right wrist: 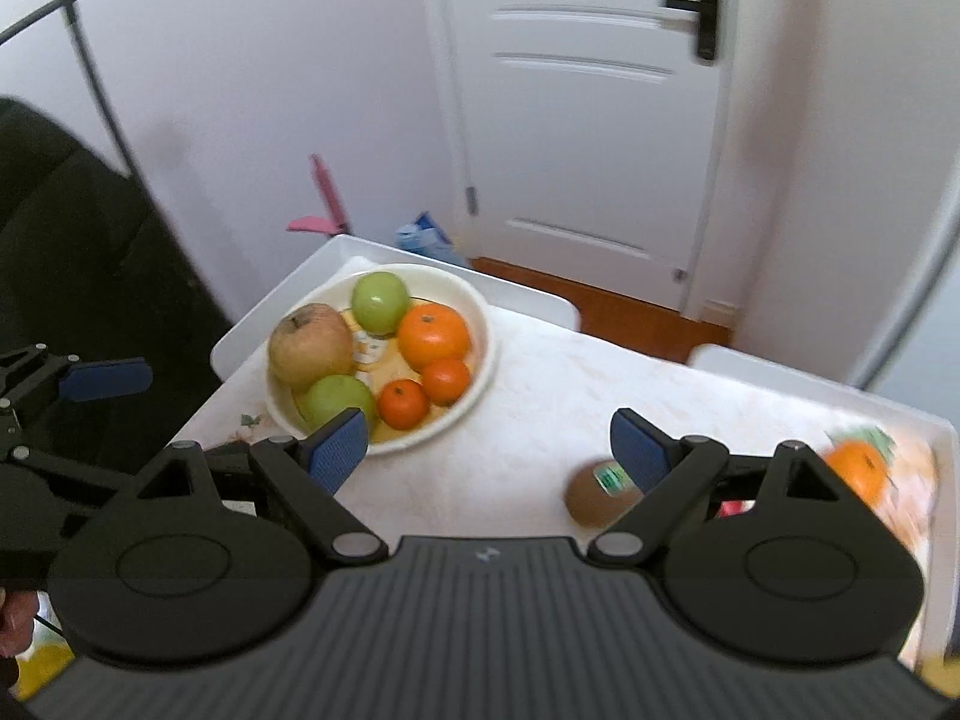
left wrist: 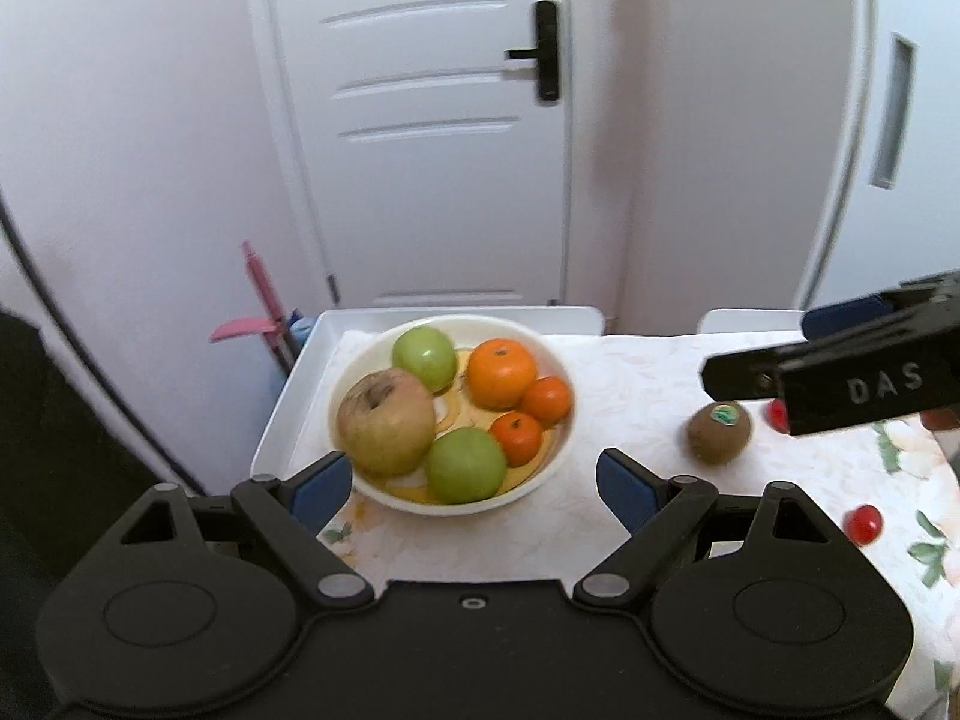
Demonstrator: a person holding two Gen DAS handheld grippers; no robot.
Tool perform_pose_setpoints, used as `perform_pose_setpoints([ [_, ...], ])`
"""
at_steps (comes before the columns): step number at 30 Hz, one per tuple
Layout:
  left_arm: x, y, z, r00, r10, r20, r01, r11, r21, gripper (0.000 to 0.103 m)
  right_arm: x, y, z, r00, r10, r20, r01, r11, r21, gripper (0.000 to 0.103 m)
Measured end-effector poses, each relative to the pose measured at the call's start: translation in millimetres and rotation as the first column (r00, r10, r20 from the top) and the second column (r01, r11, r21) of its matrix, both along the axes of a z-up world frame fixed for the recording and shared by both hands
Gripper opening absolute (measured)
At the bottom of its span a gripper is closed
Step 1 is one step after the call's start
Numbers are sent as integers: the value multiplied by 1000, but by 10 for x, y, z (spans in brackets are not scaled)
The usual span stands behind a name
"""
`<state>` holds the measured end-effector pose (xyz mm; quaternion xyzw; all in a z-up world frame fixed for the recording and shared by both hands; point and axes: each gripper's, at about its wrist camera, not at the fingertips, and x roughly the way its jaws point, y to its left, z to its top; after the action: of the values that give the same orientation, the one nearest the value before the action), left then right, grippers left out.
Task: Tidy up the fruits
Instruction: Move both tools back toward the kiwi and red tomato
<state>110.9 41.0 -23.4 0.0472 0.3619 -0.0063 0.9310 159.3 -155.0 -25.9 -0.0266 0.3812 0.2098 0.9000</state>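
Observation:
A white bowl (left wrist: 555,360) (right wrist: 480,312) on the table holds a brownish apple (left wrist: 387,423), two green apples (left wrist: 424,355), a large orange (left wrist: 501,372) and two small mandarins (left wrist: 516,437). A kiwi (left wrist: 718,433) (right wrist: 591,498) with a green sticker lies on the tablecloth right of the bowl. My left gripper (left wrist: 474,480) is open and empty just in front of the bowl. My right gripper (right wrist: 489,450) is open and empty, its right finger over the kiwi; it also shows in the left wrist view (left wrist: 840,384).
Small red tomatoes (left wrist: 863,523) lie on the floral tablecloth near the kiwi. An orange (right wrist: 855,468) sits at the table's right end. A white tray rim (left wrist: 288,396) borders the table's left. A door, a pink tool and a dark chair stand behind.

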Motion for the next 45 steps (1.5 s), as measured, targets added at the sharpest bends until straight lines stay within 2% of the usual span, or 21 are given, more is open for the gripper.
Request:
perform_pose_setpoints([
  [4, 20, -23, 32, 996, -92, 9, 92, 996, -12, 92, -213, -151, 40, 992, -122, -7, 122, 993, -5, 103],
  [9, 77, -89, 39, 978, -206, 13, 207, 978, -16, 92, -450, -334, 4, 963, -269, -22, 269, 963, -13, 103],
  [20, 312, -359, -93, 906, -423, -4, 423, 906, -13, 92, -855, -637, -219, 848, -525, -75, 525, 851, -16, 103],
  [34, 761, -835, -506, 801, -593, -78, 596, 803, 12, 92, -938, -893, -722, 715, -680, -162, 683, 729, -48, 100],
  [38, 945, -942, -716, 775, -621, -119, 625, 781, -1, 91, -897, -915, -891, 690, -702, -177, 706, 706, -49, 100],
  [45, 1223, -1156, -989, 742, -655, -141, 663, 748, 16, 90, -779, -933, -1124, 654, -735, -182, 738, 672, -60, 99],
])
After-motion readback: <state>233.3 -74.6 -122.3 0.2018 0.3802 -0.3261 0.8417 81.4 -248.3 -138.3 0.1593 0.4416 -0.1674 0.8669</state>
